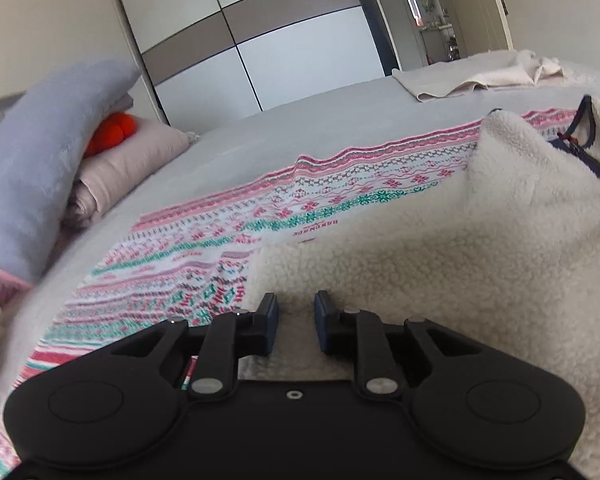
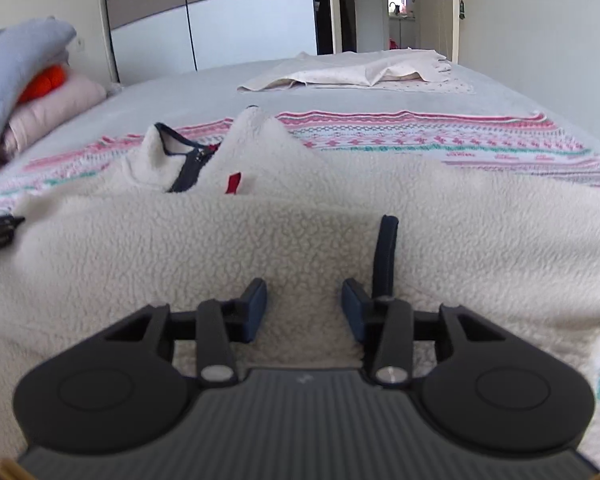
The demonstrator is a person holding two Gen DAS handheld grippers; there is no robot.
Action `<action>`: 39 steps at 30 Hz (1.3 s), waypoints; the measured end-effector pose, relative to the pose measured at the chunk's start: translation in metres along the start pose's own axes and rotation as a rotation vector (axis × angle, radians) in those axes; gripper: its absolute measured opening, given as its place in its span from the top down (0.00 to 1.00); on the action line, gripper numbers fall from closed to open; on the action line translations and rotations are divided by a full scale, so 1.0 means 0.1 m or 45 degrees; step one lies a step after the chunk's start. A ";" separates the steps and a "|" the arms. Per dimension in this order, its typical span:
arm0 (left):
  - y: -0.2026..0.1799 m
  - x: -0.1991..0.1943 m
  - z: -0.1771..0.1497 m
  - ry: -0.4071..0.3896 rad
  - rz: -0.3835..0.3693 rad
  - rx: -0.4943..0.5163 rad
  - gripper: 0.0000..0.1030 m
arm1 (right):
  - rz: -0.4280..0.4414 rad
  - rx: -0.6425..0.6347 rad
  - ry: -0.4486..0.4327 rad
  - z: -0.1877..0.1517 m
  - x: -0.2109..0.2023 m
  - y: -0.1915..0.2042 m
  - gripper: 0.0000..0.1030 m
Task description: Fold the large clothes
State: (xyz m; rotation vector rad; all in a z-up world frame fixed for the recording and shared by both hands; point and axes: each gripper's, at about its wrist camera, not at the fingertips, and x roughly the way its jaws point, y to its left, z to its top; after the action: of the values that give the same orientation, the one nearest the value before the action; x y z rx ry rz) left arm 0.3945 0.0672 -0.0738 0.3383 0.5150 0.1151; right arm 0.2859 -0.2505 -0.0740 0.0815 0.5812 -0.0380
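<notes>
**Fleece jacket on the bed, both claws over it**

In the left wrist view the left claw [image 1: 296, 322] stands narrowly parted, fleece jacket [image 1: 440, 264] between its pads; grip unclear. Right wrist view: right claw [image 2: 304, 308] open over the jacket at centre; only here the red tag [image 2: 233, 183] shows.
</notes>
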 end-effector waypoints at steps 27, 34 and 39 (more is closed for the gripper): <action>1.36 -2.58 -1.27 0.556 -0.664 -0.334 0.22 | 0.181 0.044 0.186 -0.59 -2.22 -0.94 0.11; 1.37 -2.83 -1.79 0.734 -0.912 -0.485 0.24 | 0.410 0.448 0.328 -1.23 -2.55 -1.58 0.14; 1.31 -2.99 -2.01 0.752 -1.004 -0.551 0.42 | 0.629 0.667 0.469 -1.67 -2.50 -1.71 0.56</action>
State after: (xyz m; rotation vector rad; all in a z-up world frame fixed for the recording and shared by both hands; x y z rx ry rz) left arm 0.0317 0.1902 -0.0542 -0.3523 1.1488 -0.4493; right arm -0.0242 -0.4029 -0.0869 0.7513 0.8943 0.3128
